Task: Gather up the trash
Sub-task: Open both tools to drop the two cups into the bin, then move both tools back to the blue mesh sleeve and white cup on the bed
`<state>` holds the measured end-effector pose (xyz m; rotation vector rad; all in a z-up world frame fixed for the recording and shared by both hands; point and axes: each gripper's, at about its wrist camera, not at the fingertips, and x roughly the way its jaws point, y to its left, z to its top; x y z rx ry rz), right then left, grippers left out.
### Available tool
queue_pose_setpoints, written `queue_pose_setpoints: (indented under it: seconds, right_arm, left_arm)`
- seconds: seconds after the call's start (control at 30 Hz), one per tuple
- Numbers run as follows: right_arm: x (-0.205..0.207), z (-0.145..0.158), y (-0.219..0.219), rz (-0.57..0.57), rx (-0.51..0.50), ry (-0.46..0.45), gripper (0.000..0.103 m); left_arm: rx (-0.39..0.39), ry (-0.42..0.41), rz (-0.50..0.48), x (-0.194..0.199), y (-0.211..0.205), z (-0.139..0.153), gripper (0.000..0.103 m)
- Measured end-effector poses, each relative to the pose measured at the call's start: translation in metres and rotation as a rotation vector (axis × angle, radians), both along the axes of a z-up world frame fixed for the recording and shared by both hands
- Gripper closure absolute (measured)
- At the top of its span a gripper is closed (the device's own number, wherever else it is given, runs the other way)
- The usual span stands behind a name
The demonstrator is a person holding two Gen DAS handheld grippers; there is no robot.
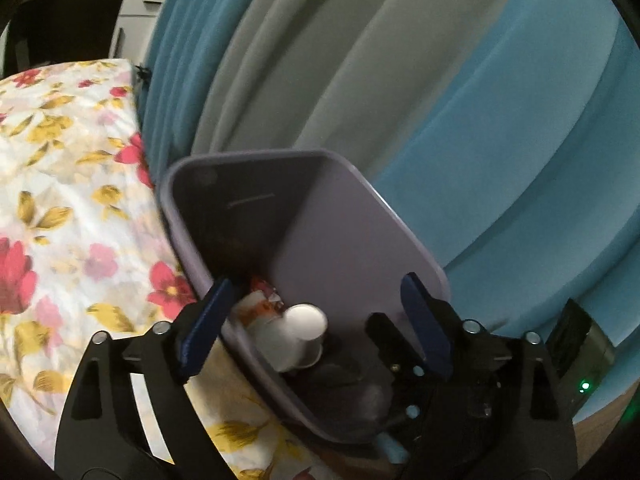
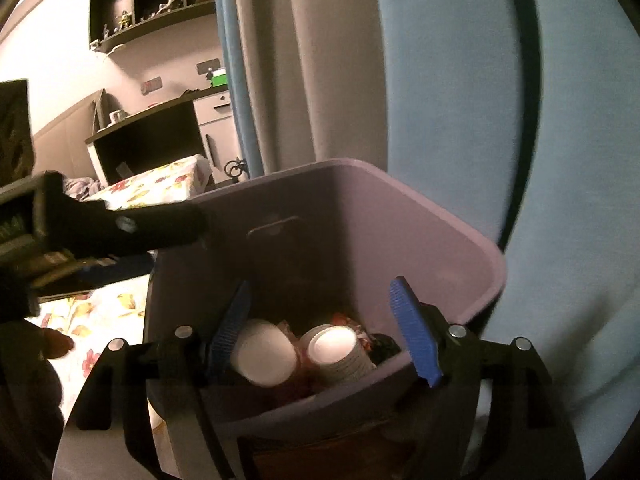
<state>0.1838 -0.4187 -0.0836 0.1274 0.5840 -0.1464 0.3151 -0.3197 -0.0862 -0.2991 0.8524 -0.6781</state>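
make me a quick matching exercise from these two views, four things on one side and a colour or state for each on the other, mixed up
Things:
1. bin
2. cups
3. bedsheet
4. left gripper

Colour or state:
a. floral print
b. open, above the bin
c. white, lying inside the bin
d. purple, beside the bed

Pairs: 1-d, 2-c, 3-a, 4-b
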Motion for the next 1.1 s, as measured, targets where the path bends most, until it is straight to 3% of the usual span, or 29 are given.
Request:
queue_pose_setpoints:
  seconds: [0.17, 0.3, 0.43, 0.7, 0.93, 1.1]
  right_arm:
    - [-0.020, 0.017, -0.008, -0.052, 0.008, -0.059, 0.026]
    - [-0.041, 0.031, -0.006, -0.101, 0.017, -0.111, 0.017]
    - [-0.050, 0.041, 0.014, -0.084, 0.017, -0.131, 0.015]
    - [-0.055, 0.054, 0.098, 0.102, 0.039, -0.135, 0.014]
    - [-0.060, 0.054, 0.197, 0.318, 0.008, -0.116, 0.014]
    - [-0.062, 0.048, 0.261, 0.440, -0.022, -0.098, 0.014]
  left_arm:
    - [0.006, -0.039, 0.096, -0.018, 0.034, 0.014, 0.011]
    - [0.062, -0.057, 0.186, -0.040, 0.070, 0.021, 0.010]
    - [0.128, -0.104, 0.287, -0.068, 0.114, 0.028, 0.008]
    - [0.302, -0.198, 0.557, -0.135, 0.225, 0.035, 0.008]
    - [0.378, -0.197, 0.794, -0.185, 0.333, 0.031, 0.007]
    - [0.368, -0.163, 0.873, -0.207, 0.382, 0.025, 0.007]
